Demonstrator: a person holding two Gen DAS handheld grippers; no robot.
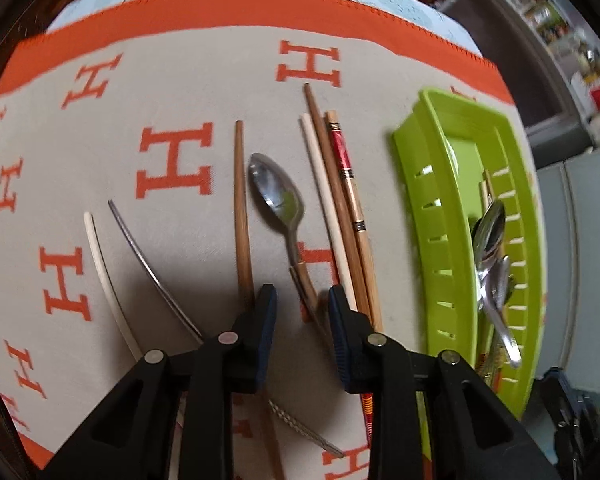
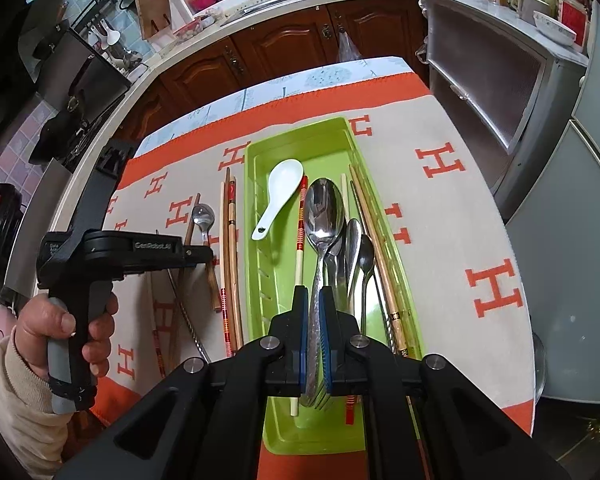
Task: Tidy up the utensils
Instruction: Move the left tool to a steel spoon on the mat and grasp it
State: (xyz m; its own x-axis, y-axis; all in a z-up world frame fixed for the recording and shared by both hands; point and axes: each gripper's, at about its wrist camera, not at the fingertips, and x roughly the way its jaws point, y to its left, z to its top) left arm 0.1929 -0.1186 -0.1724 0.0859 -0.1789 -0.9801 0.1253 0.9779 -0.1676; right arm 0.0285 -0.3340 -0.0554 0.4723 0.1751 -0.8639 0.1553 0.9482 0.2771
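My right gripper (image 2: 315, 300) is shut on the handle of a large metal spoon (image 2: 324, 208), holding it over the green tray (image 2: 260, 280). In the tray lie a white ceramic spoon (image 2: 282, 188), two smaller metal spoons (image 2: 354, 244) and several chopsticks (image 2: 376, 248). My left gripper (image 1: 303, 300) points down at the cloth with its jaws apart. A small wooden-handled spoon (image 1: 278, 196) lies there, its handle in the gap, untouched by the pads. Loose chopsticks flank it: a brown one (image 1: 242, 220) on the left, and white (image 1: 320, 200), brown and red-patterned (image 1: 346, 172) ones on the right.
A white chopstick (image 1: 104, 272) and a metal one (image 1: 148, 264) lie further left on the orange-and-beige cloth (image 1: 172, 92). The green tray (image 1: 420, 208) stands to the right. A hand (image 2: 60, 320) holds the left gripper. Wooden cabinets (image 2: 284, 52) and a cluttered counter stand beyond the table.
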